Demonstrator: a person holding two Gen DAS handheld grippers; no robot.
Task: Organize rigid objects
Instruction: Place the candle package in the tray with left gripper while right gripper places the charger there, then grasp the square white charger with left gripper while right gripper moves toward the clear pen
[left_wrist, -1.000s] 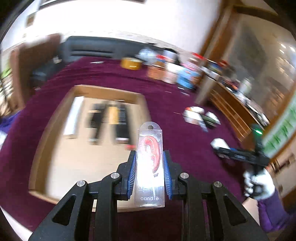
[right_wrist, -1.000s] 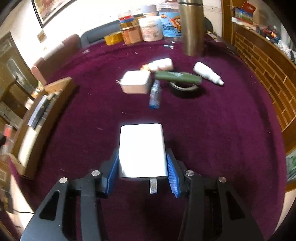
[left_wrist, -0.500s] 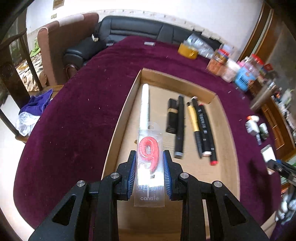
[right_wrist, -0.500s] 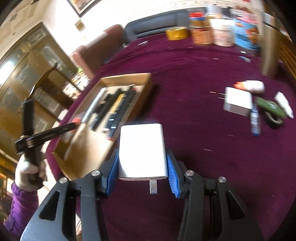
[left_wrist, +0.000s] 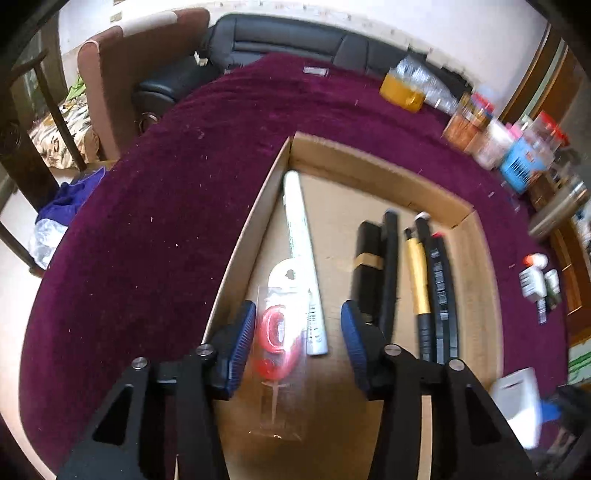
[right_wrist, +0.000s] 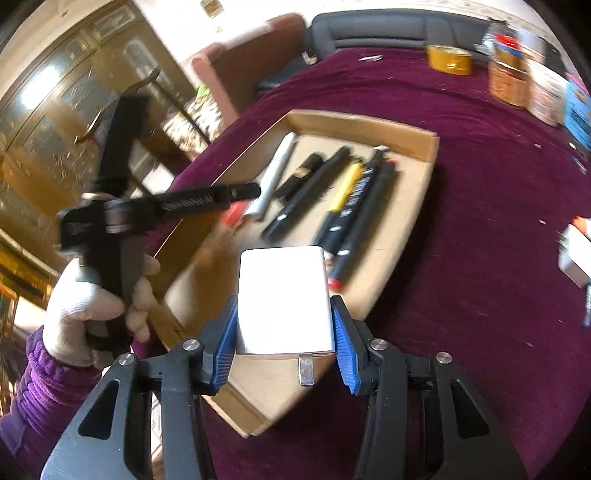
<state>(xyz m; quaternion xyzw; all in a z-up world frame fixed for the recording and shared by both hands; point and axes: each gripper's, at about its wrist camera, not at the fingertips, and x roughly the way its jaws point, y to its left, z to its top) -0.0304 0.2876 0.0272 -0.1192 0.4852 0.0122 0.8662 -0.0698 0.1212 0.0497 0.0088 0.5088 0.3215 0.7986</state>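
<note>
A shallow cardboard tray (left_wrist: 376, 173) sits on the maroon table and holds a white tube (left_wrist: 301, 254) and several dark and yellow pens (left_wrist: 417, 280). My left gripper (left_wrist: 297, 343) is open over the tray's near left part. The clear-packed red "9" candle (left_wrist: 279, 343) lies between its blue pads, free of them, beside the white tube. My right gripper (right_wrist: 284, 332) is shut on a white charger block (right_wrist: 282, 299) and holds it above the tray's (right_wrist: 424, 192) near edge. The left gripper's body (right_wrist: 155, 206) and the gloved hand show at left in the right wrist view.
Jars, tins and a yellow tape roll (left_wrist: 400, 94) stand along the table's far right edge. A small bottle and other loose items (left_wrist: 535, 280) lie on the cloth right of the tray. A sofa and an armchair stand behind the table.
My left gripper has opened and let go of the candle, which now lies in the tray. My right gripper has carried the white charger left, over the tray's near edge.
</note>
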